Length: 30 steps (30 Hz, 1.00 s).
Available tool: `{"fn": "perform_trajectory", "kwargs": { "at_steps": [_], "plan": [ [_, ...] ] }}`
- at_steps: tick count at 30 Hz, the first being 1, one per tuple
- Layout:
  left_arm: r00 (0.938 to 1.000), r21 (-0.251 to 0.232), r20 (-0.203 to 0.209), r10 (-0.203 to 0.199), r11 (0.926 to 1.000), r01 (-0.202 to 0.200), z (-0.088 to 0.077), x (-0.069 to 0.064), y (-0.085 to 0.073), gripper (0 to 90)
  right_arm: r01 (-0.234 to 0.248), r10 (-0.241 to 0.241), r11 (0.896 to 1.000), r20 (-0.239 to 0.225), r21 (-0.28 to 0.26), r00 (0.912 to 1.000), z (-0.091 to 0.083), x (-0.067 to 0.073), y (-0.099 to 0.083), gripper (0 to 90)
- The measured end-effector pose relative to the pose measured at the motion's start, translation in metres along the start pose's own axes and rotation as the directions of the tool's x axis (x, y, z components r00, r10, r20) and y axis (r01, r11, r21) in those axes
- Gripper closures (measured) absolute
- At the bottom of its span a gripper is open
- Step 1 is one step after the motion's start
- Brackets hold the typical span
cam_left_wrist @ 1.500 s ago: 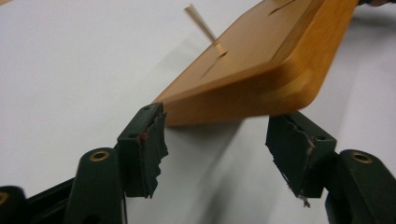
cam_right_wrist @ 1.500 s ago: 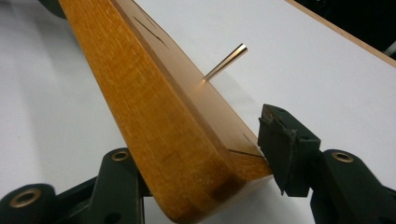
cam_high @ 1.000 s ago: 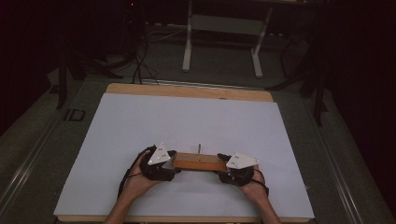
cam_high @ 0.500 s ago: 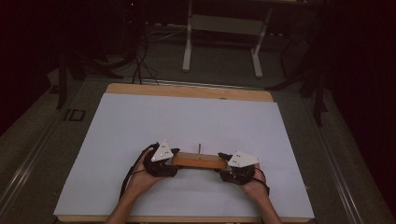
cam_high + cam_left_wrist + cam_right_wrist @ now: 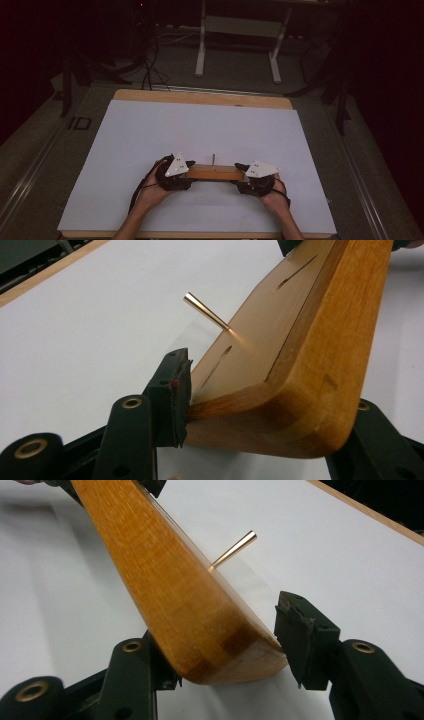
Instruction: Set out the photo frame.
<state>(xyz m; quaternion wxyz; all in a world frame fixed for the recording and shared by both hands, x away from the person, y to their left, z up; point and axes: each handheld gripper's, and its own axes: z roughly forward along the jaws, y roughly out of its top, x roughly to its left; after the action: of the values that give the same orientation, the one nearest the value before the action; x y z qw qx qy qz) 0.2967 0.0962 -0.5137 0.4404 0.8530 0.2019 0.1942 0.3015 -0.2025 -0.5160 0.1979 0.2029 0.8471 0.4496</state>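
Note:
A wooden board [image 5: 214, 173] with slots and an upright brass pin [image 5: 213, 159] is held level just above the white table top [image 5: 200, 130], near its front edge. My left gripper [image 5: 182, 176] is shut on the board's left end and my right gripper [image 5: 245, 181] on its right end. In the left gripper view the board [image 5: 295, 355] fills the gap of the gripper [image 5: 270, 400], one pad [image 5: 176, 390] pressed on its edge, and the pin [image 5: 205, 312] sticks out of its face. In the right gripper view the board [image 5: 170, 595] lies within the gripper [image 5: 225, 640], with the pin [image 5: 234, 547] beyond.
The white sheet lies on a wooden table whose bare far edge [image 5: 200, 97] shows. Behind the table stand a white metal frame [image 5: 237, 30], cables [image 5: 147, 60] and dark stands on the floor. A person's hands [image 5: 150, 192] hold both grippers from the front edge.
Hardly anything differs: both grippers keep hold of the board, which has drifted very slightly to the right.

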Motion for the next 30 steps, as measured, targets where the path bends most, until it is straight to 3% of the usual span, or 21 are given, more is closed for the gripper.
{"fn": "perform_trajectory", "kwargs": {
  "at_steps": [6,10,18,30],
  "plan": [
    [0.9986,0.036,-0.029,0.043,0.9985,-0.042,0.000,-0.003,0.003,53.1,-0.004,0.004,1.000,-0.001,-0.001,1.0000,0.001,-0.001,0.001,47.6],
    [0.9987,0.038,-0.023,0.046,0.9982,-0.045,0.000,-0.001,0.004,54.6,-0.005,0.005,1.000,-0.003,-0.001,1.0000,0.001,-0.003,0.001,47.6],
    [0.9997,0.026,-0.004,0.026,0.9993,-0.026,-0.004,0.005,0.005,58.7,-0.024,0.023,1.000,-0.019,-0.013,0.9995,0.005,-0.012,0.007,46.4],
    [0.9993,0.021,0.012,-0.035,0.9992,0.034,-0.008,0.015,0.003,59.5,-0.082,0.079,0.996,-0.058,-0.037,0.9952,0.009,-0.018,0.011,49.7]
  ]
}}
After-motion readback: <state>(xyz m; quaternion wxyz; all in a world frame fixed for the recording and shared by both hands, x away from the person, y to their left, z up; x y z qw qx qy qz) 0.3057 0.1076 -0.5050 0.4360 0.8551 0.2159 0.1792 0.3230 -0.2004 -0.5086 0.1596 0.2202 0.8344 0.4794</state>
